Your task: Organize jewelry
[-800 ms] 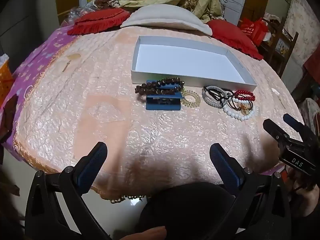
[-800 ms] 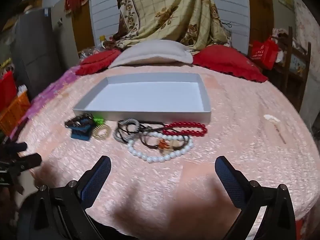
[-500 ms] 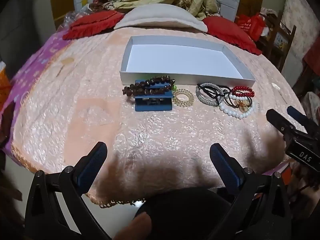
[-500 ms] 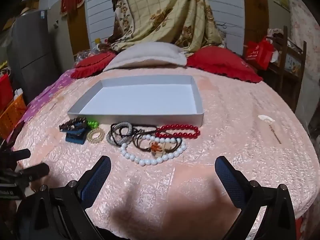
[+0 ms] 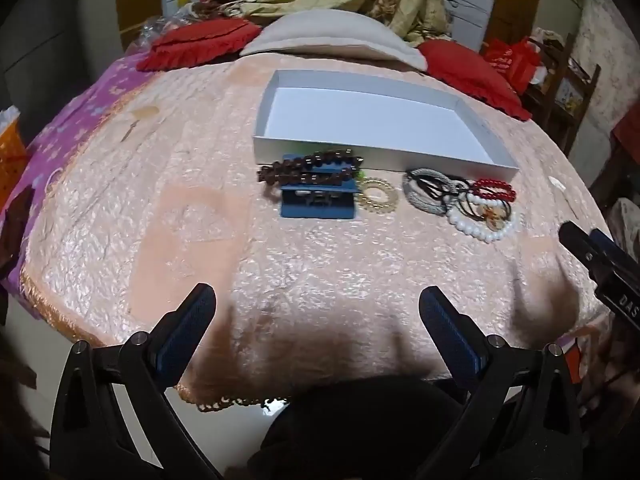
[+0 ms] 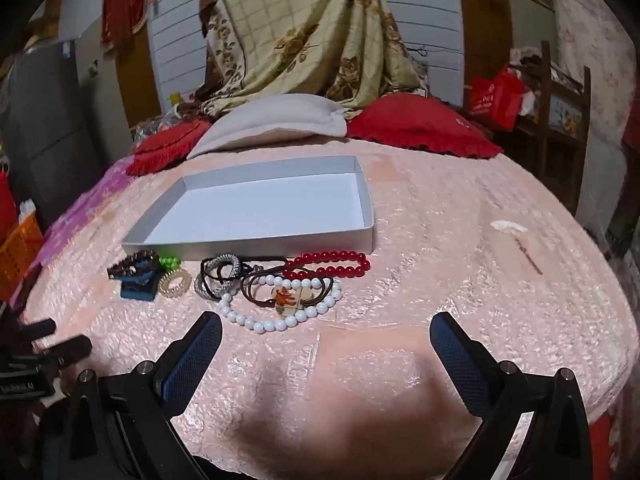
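- Ahead of the left tool (image 5: pixel 316 304), the jewelry lies in a row on the bed (image 5: pixel 160 200), well beyond the fingertips and untouched.
- Both fingers of the left tool stand wide apart with nothing between them; it hovers over the near edge of the pink bedspread.
- The right tool (image 6: pixel 326 330) is likewise spread wide and holds nothing.
- A white bead bracelet (image 6: pixel 280 312) lies just beyond the right tool's left fingertip, nearest of all the pieces.
- A red bead bracelet (image 6: pixel 332 262) sits behind it, just in front of the tray wall.
- Dark cords and a grey braided band (image 6: pixel 220 276) tangle beside the white beads.
- Farther left lie a coiled golden hair tie (image 6: pixel 175 283) and a small blue box (image 5: pixel 318 200) with a brown bead bracelet (image 5: pixel 308 170) draped over its top.
- A shallow white tray (image 5: pixel 496 160) sits behind the row.
- Pillows (image 6: pixel 280 120) lie at the far end of the bed.
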Motion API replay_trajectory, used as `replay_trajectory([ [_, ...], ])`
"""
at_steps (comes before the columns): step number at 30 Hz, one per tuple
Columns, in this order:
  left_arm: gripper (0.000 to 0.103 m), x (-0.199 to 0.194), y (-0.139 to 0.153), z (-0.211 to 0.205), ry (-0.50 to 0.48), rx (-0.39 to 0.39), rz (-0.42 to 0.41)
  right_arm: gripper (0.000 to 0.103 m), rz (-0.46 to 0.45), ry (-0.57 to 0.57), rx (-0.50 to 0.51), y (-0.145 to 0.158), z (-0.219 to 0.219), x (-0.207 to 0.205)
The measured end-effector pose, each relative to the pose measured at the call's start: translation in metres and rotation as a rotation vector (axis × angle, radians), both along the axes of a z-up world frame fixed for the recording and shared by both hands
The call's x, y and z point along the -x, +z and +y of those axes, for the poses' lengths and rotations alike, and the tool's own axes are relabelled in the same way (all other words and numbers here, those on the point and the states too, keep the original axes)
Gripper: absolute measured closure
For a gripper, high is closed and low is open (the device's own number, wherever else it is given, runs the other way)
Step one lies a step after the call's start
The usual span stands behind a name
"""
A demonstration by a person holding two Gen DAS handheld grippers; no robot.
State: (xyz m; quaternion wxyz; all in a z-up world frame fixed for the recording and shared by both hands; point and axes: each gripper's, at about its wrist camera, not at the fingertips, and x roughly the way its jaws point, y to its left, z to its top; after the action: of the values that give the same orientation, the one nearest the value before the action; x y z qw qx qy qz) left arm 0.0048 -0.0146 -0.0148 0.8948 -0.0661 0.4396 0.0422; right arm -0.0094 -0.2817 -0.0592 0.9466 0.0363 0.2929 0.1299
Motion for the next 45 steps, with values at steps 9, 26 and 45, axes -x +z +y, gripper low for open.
replay_trajectory([
  [9,0.001,0.003,0.005,-0.003,0.002,-0.017,-0.026,0.000,-0.015,0.032,0.010,-0.002,0.005,0.003],
  [26,0.001,-0.002,-0.005,-0.002,-0.003,-0.020,0.030,0.000,0.031,0.035,0.042,-0.011,0.008,-0.003],
  [45,0.001,-0.005,-0.011,0.011,0.022,0.051,0.063,0.000,0.031,0.039,0.056,-0.012,0.006,-0.003],
])
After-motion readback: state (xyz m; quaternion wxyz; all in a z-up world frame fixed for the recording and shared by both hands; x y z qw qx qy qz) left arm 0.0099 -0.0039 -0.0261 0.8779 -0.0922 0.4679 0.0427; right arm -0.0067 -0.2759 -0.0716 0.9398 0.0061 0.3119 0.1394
